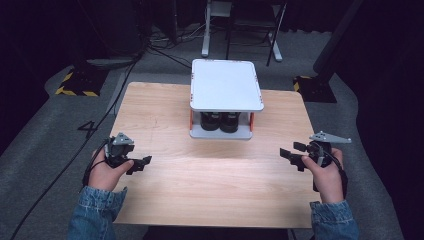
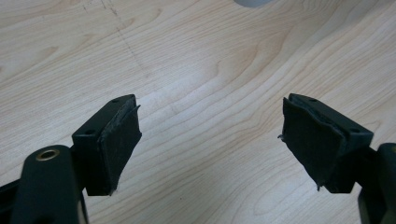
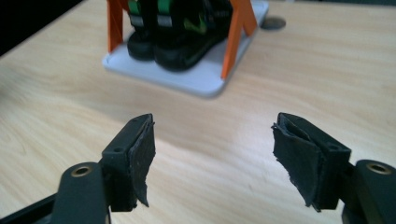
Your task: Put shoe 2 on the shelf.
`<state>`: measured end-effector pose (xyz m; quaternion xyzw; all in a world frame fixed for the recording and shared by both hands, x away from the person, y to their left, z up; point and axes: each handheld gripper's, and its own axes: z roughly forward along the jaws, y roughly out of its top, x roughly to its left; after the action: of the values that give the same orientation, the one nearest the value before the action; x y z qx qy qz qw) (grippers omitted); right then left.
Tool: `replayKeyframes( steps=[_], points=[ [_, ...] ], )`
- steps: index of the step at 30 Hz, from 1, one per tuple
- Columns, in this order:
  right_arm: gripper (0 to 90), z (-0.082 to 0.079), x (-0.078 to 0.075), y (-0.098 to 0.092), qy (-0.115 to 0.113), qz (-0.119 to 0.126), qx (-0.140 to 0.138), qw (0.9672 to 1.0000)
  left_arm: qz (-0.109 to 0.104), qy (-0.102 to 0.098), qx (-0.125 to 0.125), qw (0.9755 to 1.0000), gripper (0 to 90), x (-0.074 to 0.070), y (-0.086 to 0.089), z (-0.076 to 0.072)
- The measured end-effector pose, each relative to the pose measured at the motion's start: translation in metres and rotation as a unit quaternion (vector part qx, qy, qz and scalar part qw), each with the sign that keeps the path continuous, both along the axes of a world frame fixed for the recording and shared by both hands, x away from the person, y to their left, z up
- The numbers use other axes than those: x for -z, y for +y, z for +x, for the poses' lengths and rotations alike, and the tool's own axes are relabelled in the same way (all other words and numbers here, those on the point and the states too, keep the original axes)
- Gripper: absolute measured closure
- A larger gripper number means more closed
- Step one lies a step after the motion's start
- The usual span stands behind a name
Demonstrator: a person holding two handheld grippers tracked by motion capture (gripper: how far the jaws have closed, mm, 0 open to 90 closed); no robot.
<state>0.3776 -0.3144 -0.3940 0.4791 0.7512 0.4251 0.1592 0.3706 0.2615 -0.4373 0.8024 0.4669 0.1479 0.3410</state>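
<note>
Wooden desk [image 1: 165, 120], black shoes [image 1: 220, 121] kept in a rack [image 1: 226, 84] at its far edge.
Left hand-held gripper [image 1: 143, 162] and right hand-held gripper [image 1: 286, 155] are held apart, empty; a level approach is advised.

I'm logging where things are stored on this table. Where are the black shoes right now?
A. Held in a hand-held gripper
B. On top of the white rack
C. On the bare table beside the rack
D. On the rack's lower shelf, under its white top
D: the black shoes sit on the lower shelf of the rack, between its orange posts and beneath the white top.
</note>
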Motion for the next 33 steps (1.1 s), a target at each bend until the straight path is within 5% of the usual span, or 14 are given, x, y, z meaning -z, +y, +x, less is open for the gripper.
replayKeyframes(
  steps=[5, 14, 27, 31, 33],
  points=[
    [24.9, 0.001, 0.014, -0.011, 0.021, -0.065, 0.013, 0.9976, 0.013, 0.001, -0.015, 0.9998, 20.9, 0.005, 0.005, 0.002],
    [21.7, 0.017, 0.060, -0.033, 0.044, -0.064, 0.043, 0.9961, 0.023, 0.004, -0.029, 0.9993, 21.2, 0.013, 0.010, 0.006],
    [21.7, 0.025, 0.091, -0.034, 0.011, -0.094, 0.056, 0.9939, 0.030, 0.007, -0.041, 0.9987, 21.7, 0.023, 0.012, 0.012],
    [16.9, 0.027, 0.099, -0.030, -0.006, -0.110, 0.058, 0.9922, 0.028, 0.006, -0.039, 0.9988, 21.6, 0.024, 0.011, 0.012],
    [15.0, 0.030, 0.109, -0.025, -0.013, -0.130, 0.073, 0.9887, 0.029, 0.006, -0.036, 0.9989, 21.7, 0.023, 0.011, 0.013]
  ],
)
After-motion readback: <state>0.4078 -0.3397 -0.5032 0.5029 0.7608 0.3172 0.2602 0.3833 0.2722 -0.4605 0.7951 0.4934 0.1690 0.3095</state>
